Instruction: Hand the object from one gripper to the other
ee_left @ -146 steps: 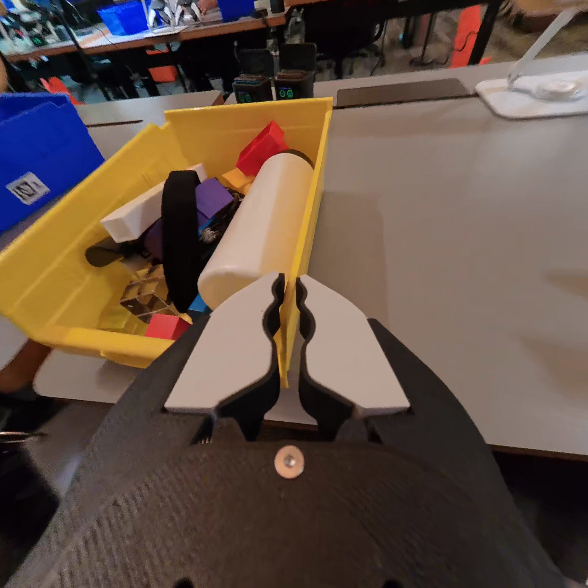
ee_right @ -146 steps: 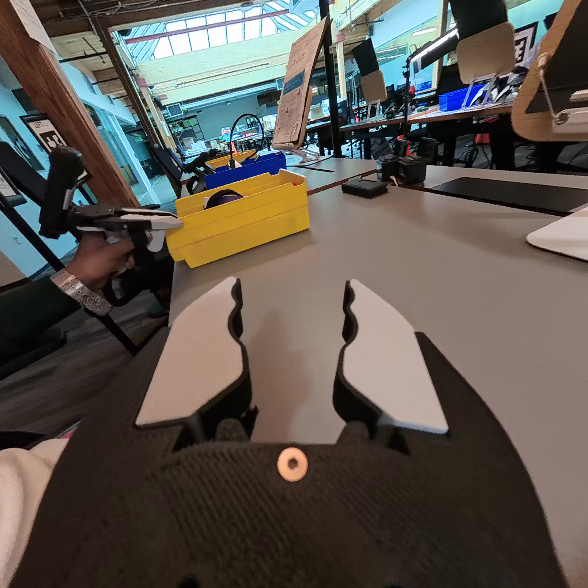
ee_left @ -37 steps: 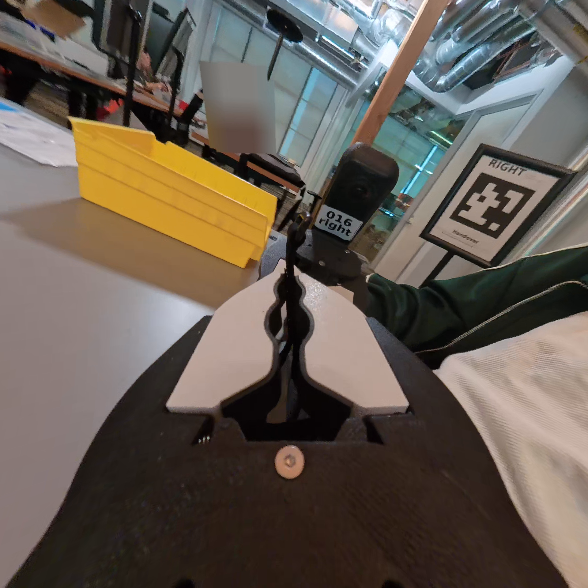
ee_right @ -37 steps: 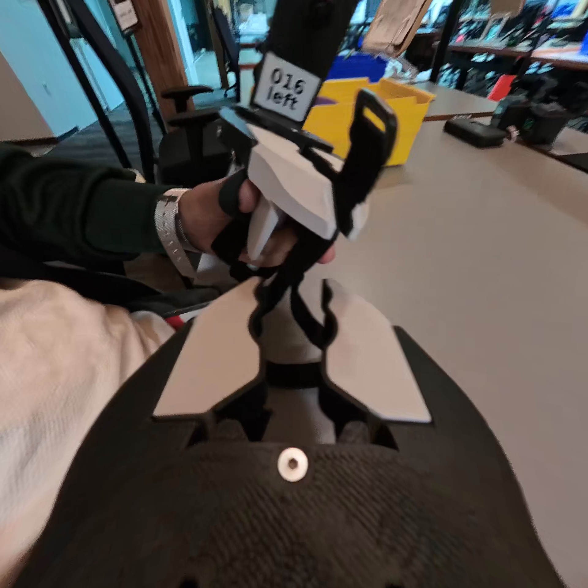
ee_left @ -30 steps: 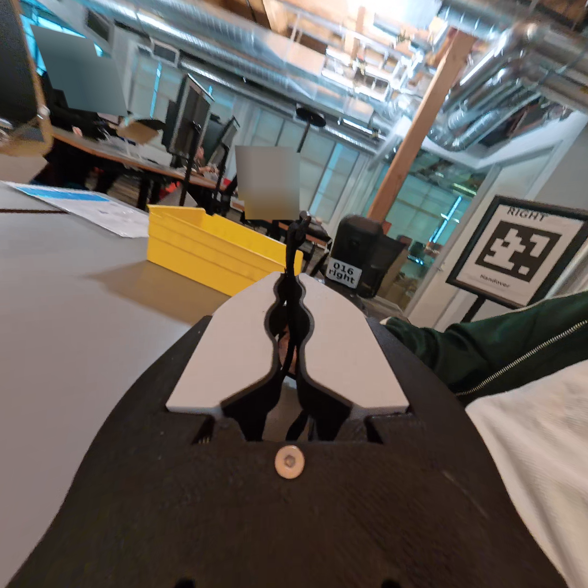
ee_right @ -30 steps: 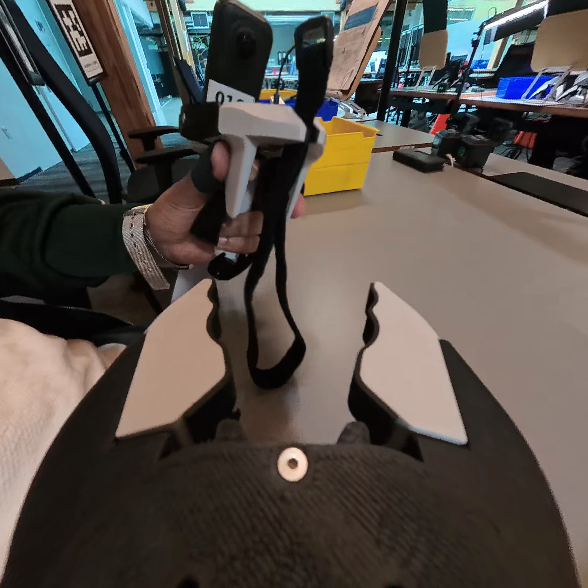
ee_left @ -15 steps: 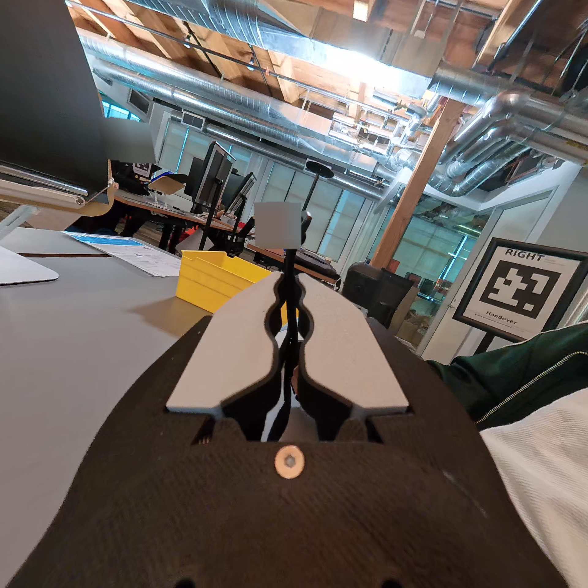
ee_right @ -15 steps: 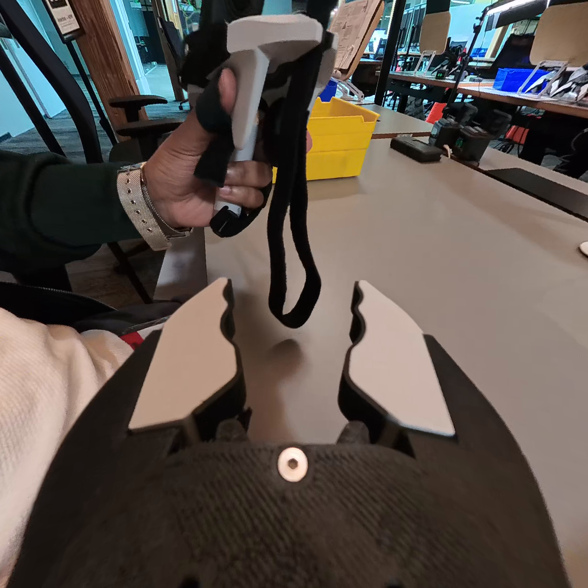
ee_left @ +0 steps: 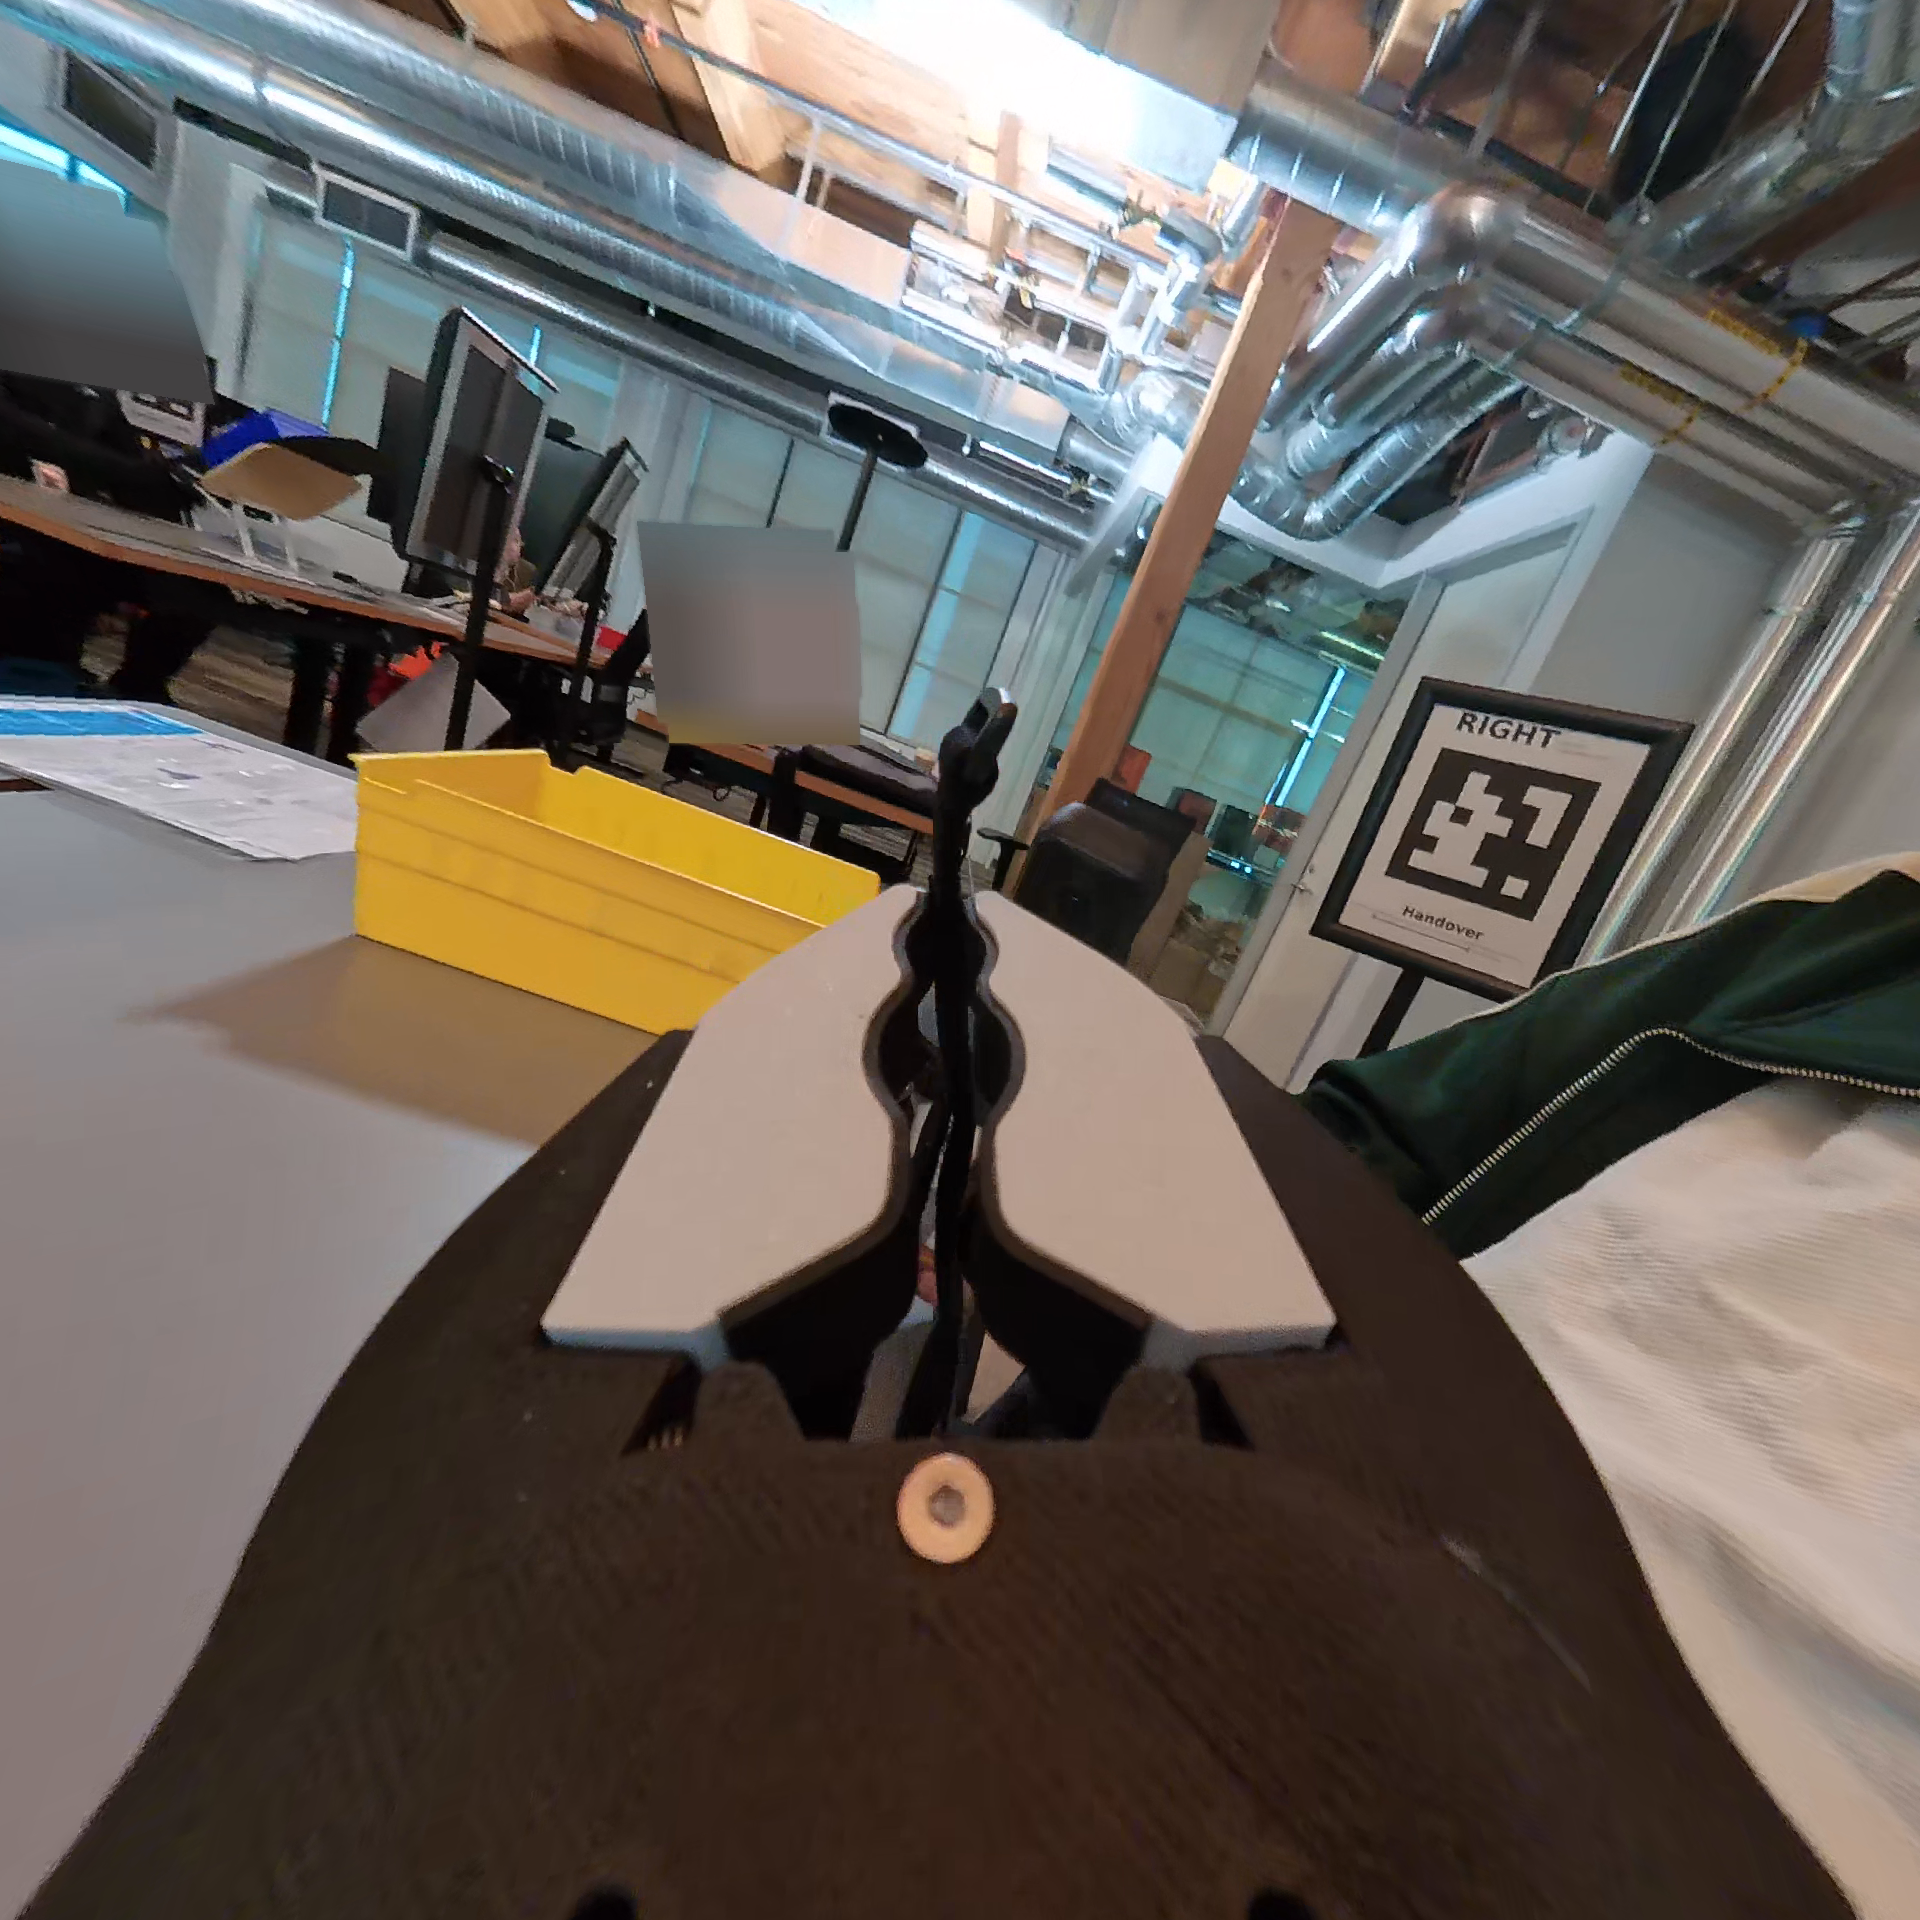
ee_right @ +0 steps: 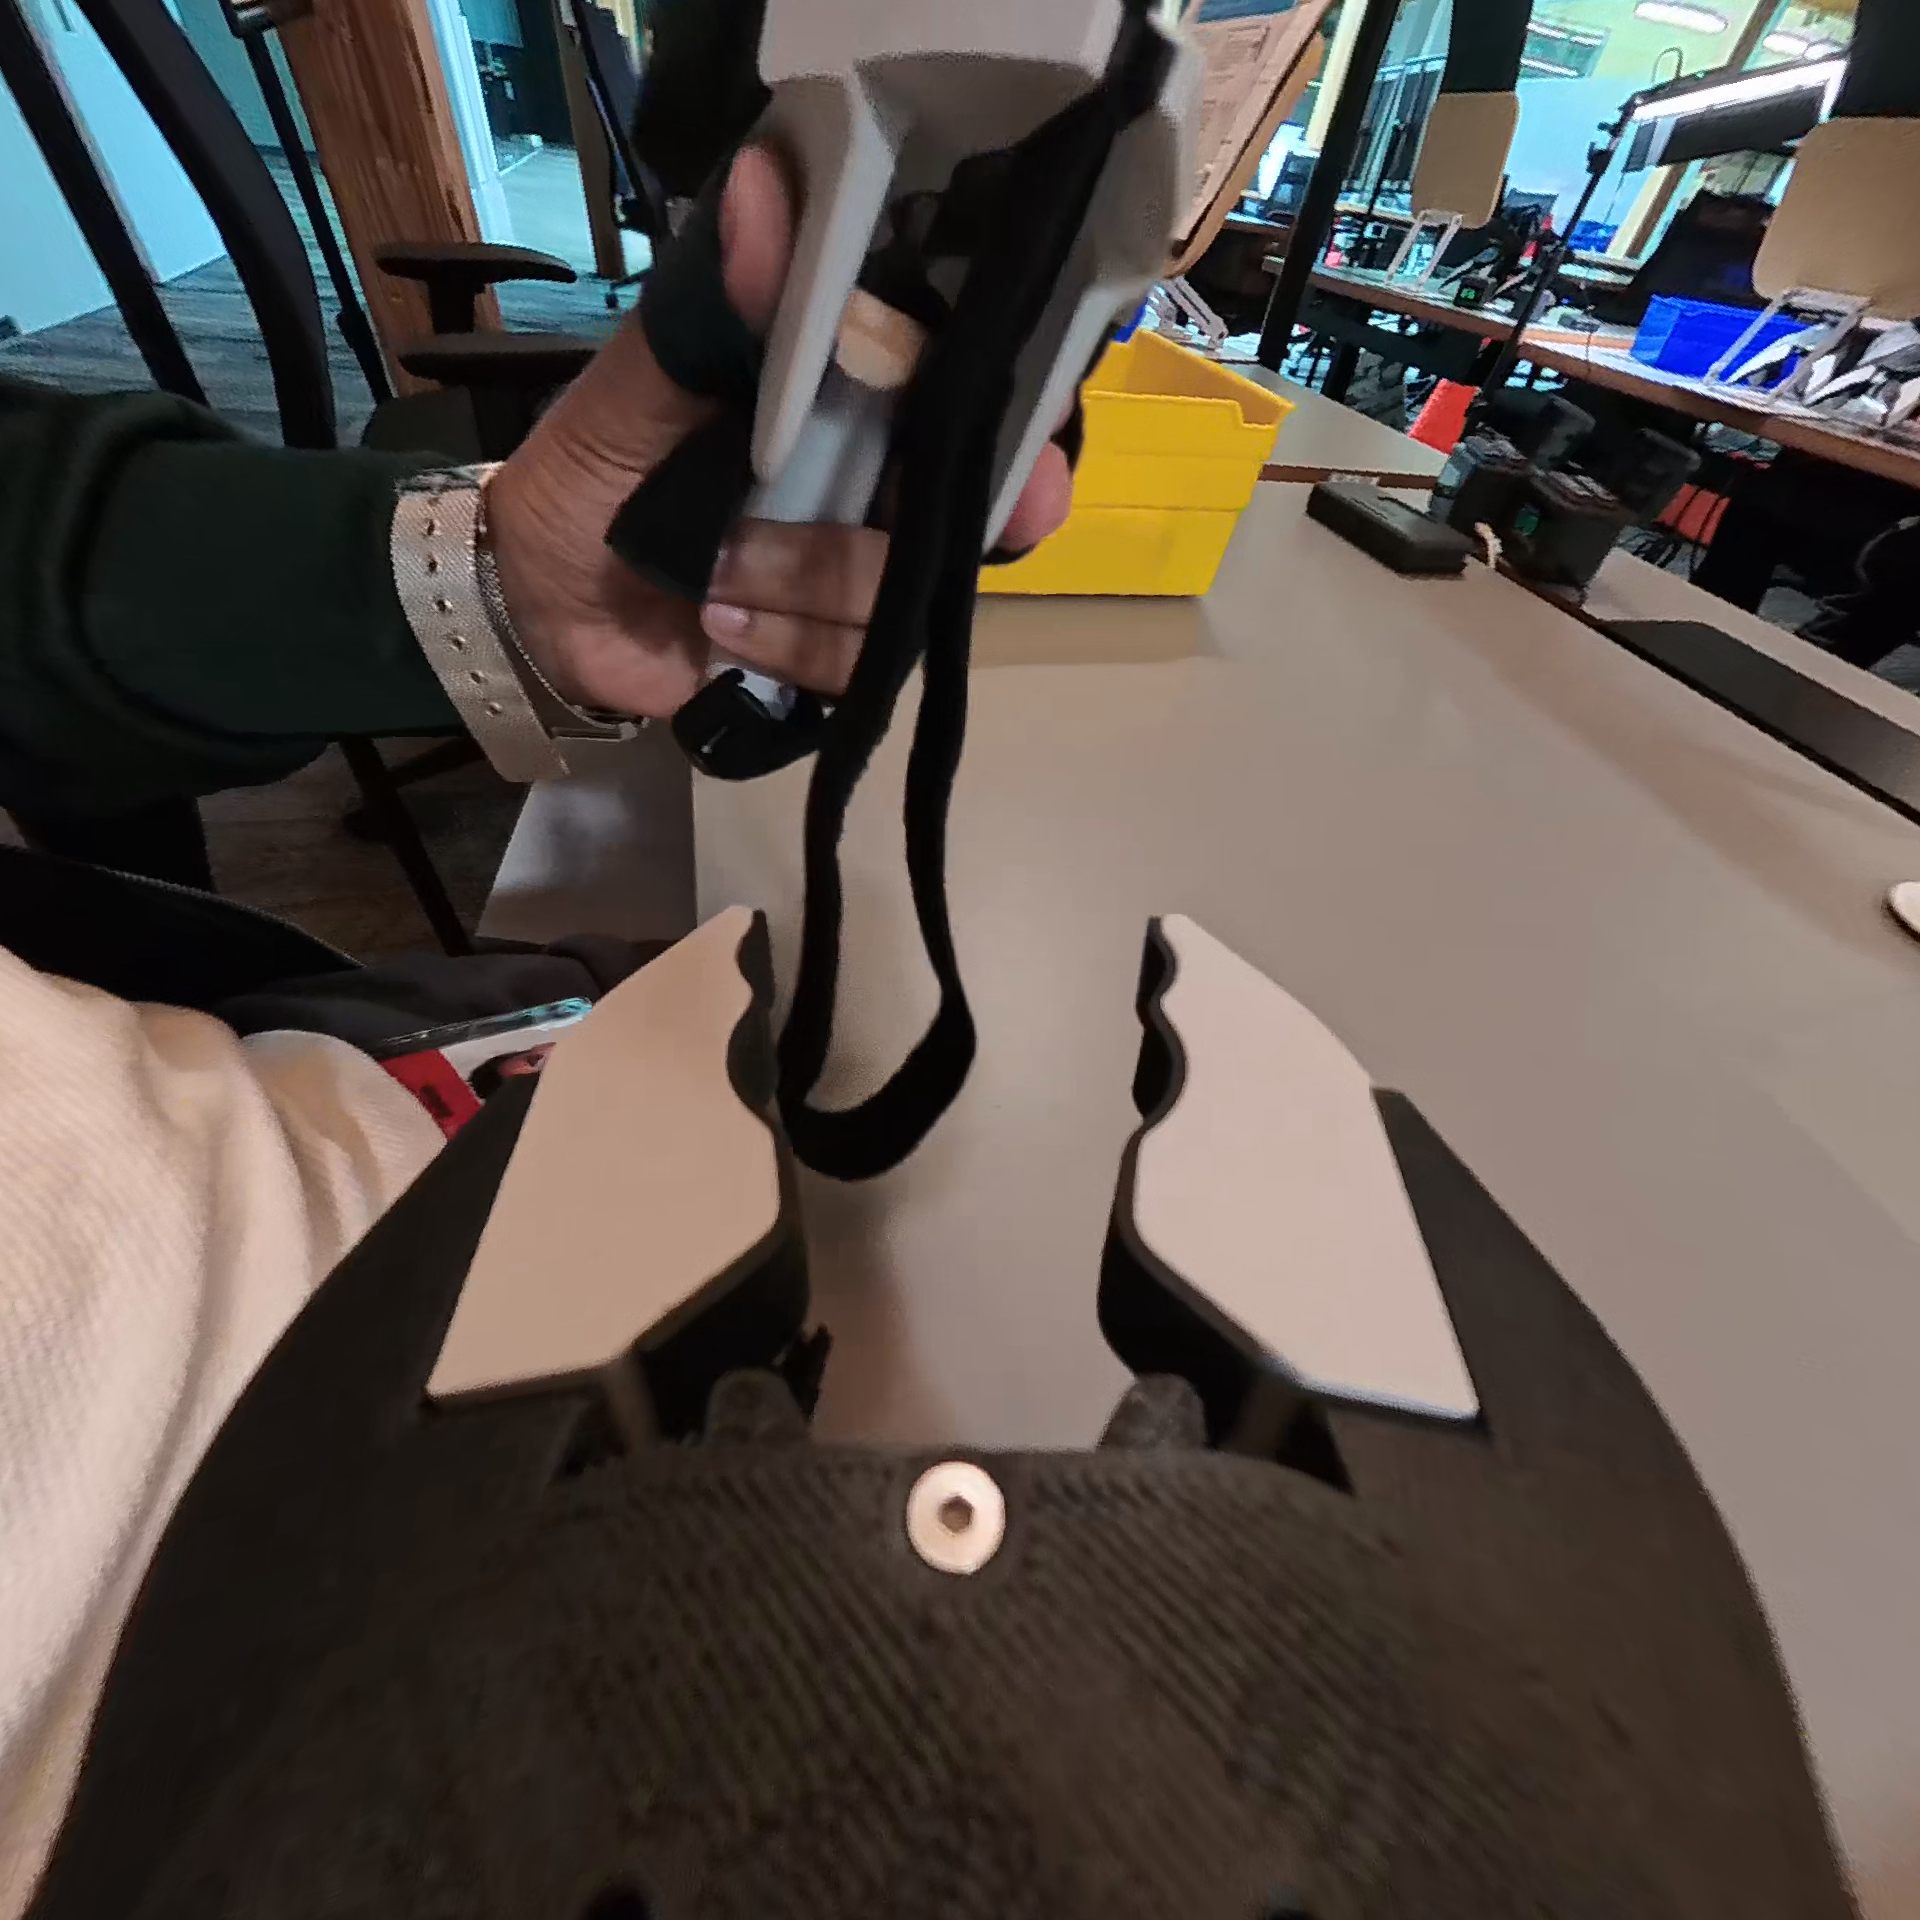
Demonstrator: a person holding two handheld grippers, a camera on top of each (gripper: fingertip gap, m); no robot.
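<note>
The object is a black strap or cord [ee_left: 961, 831]. My left gripper [ee_left: 945, 914] is shut on it and points upward; a short end with a small clip sticks up past the fingertips. In the right wrist view the left gripper [ee_right: 1039, 156] is held high by a hand, and the strap [ee_right: 883, 935] hangs from it as a long loop. My right gripper [ee_right: 951, 945] is open below. The bottom of the loop hangs between its fingers, close to the left finger [ee_right: 665, 1122]. Whether it touches that finger is unclear.
A yellow plastic bin [ee_left: 582, 883] [ee_right: 1153, 478] stands on the grey table [ee_right: 1403, 935]. Papers [ee_left: 156, 769] lie at the far left. Dark devices [ee_right: 1455, 509] sit at the table's far right edge. A framed marker sign [ee_left: 1496, 831] stands to the right. The person's sleeve [ee_left: 1662, 1039] is close by. About 11 cm separates my left fingertips from my right.
</note>
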